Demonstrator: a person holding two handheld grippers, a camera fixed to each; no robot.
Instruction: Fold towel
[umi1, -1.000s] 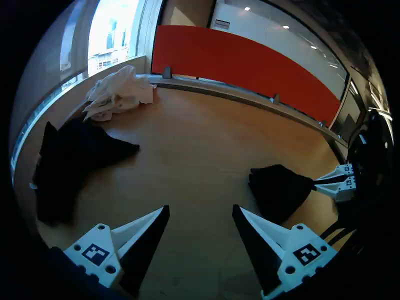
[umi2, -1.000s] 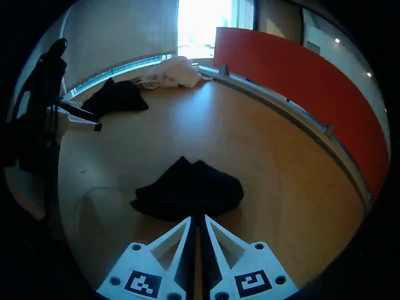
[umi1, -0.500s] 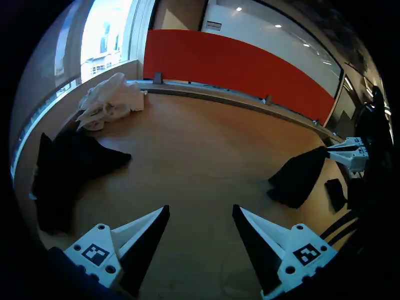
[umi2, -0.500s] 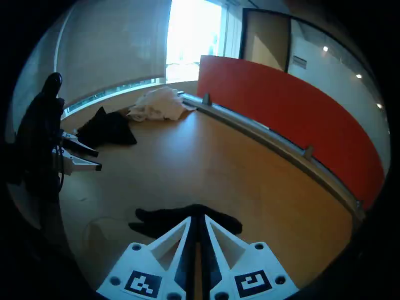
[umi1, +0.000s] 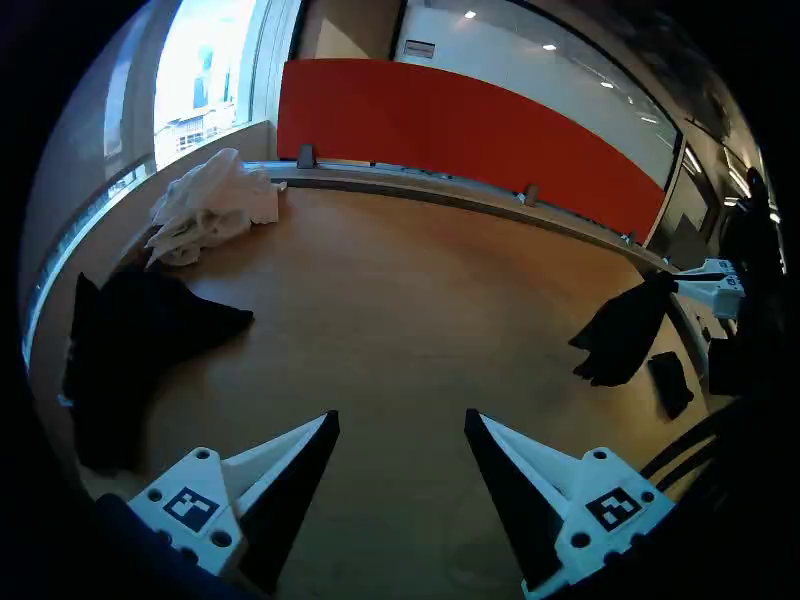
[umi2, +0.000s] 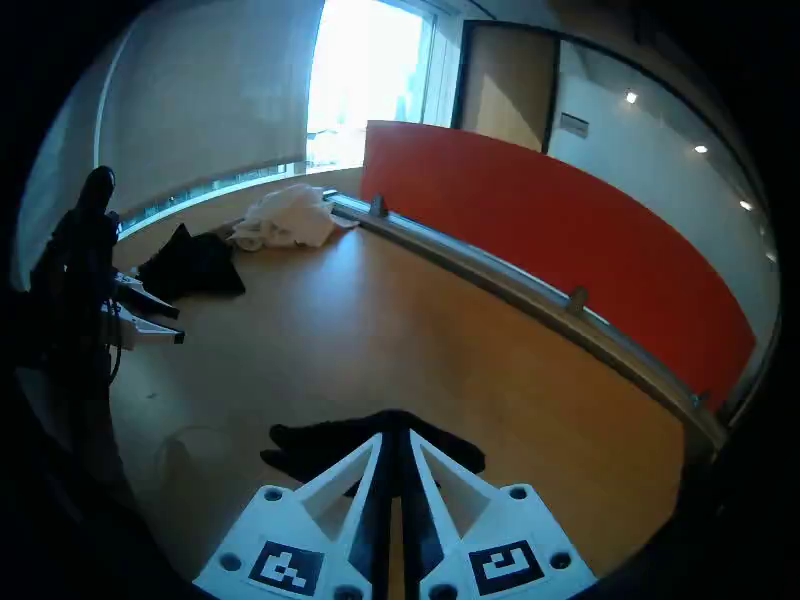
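At the far left we see a black cloth (umi1: 130, 330) heaped on the wooden table (umi1: 400, 290), and a white cloth (umi1: 205, 200) lies behind it. Our left gripper (umi1: 400, 418) is open and holds nothing. At the right, the black towel (umi1: 620, 335) hangs from the right gripper (umi1: 690, 285), whose fingers pinch its upper end.

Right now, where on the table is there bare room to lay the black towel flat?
The wide middle of the table is bare, between the red partition, the black cloth pile and the lifted black towel. The window corner is crowded: the white cloth pile lies close beside the black one.
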